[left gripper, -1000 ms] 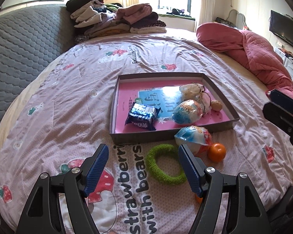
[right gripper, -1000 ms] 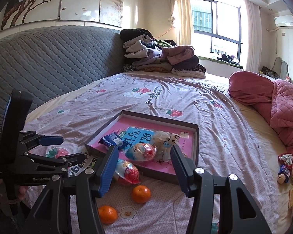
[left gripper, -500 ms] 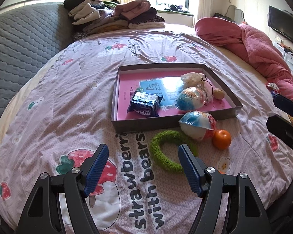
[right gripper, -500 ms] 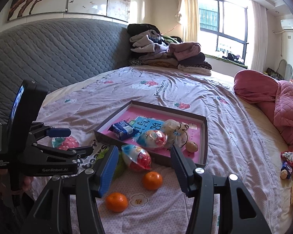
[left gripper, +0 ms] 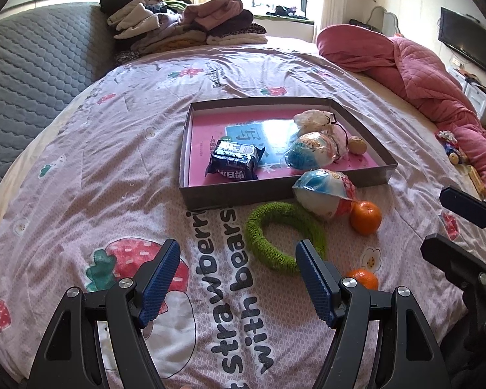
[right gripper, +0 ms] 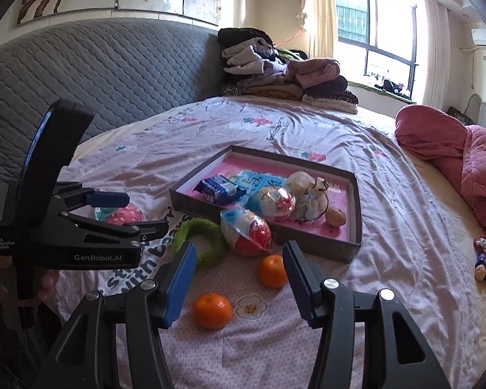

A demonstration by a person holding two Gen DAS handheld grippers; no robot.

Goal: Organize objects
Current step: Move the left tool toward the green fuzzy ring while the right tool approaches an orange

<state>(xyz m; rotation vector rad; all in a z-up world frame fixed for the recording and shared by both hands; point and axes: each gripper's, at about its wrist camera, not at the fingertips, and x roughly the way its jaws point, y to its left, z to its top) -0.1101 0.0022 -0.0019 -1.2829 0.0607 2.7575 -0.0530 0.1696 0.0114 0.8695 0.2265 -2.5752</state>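
Both jaws stand apart and hold nothing: the left gripper point(left gripper: 238, 270) hovers over the strawberry-print bedsheet point(left gripper: 113, 168), the right gripper point(right gripper: 239, 270) above two loose tangerines. Behind them, a shallow grey box point(left gripper: 236, 194) with a pink floor holds a dark-blue snack packet point(left gripper: 233, 160), a wrapped toy egg point(left gripper: 311, 154), a white pouch point(left gripper: 317, 120) and a walnut point(left gripper: 357, 145). Just outside its near wall lie a green fuzzy ring point(left gripper: 265, 240), a second wrapped egg point(left gripper: 324, 191), one tangerine point(right gripper: 272, 270) touching that egg and another tangerine point(right gripper: 212, 310) nearer the camera.
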